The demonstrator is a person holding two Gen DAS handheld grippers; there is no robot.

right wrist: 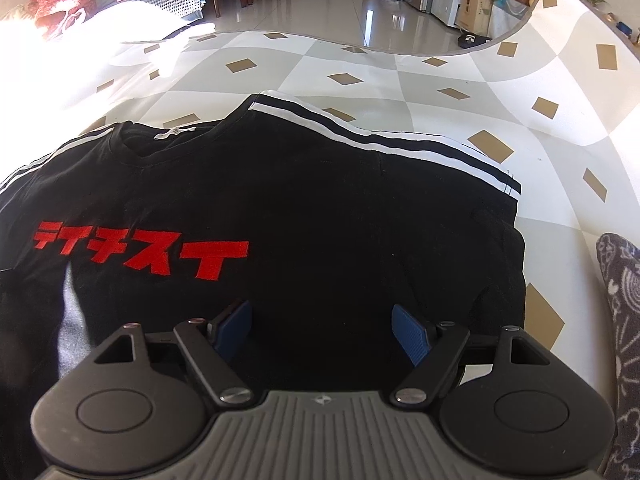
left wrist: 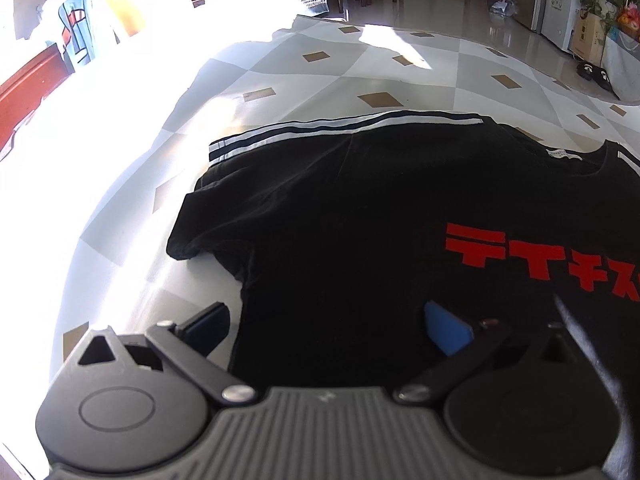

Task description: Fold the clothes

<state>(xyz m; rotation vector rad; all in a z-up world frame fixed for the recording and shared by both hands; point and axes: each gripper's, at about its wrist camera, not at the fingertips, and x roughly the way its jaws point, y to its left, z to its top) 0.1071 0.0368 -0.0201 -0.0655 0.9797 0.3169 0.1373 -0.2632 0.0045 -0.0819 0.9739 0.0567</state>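
claws are both spread wide and pinch nothing: the left gripper point(left wrist: 328, 326) hangs over the shirt's side edge under the sleeve, the right gripper point(right wrist: 322, 330) over the lower chest. the black t-shirt point(right wrist: 300, 208) lies flat, front side up, on the checkered cloth point(right wrist: 440, 76). i think the risk is a bad grab: the fingers point(left wrist: 446, 330) may catch only the top layer, or the cloth under it, and then the fold becomes crooked and the sleeve point(left wrist: 224, 208) bunches.

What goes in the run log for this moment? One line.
task: fold clothes | shirt: flat on mat, unfolded | left gripper: open, over shirt's edge | right gripper: open, over shirt
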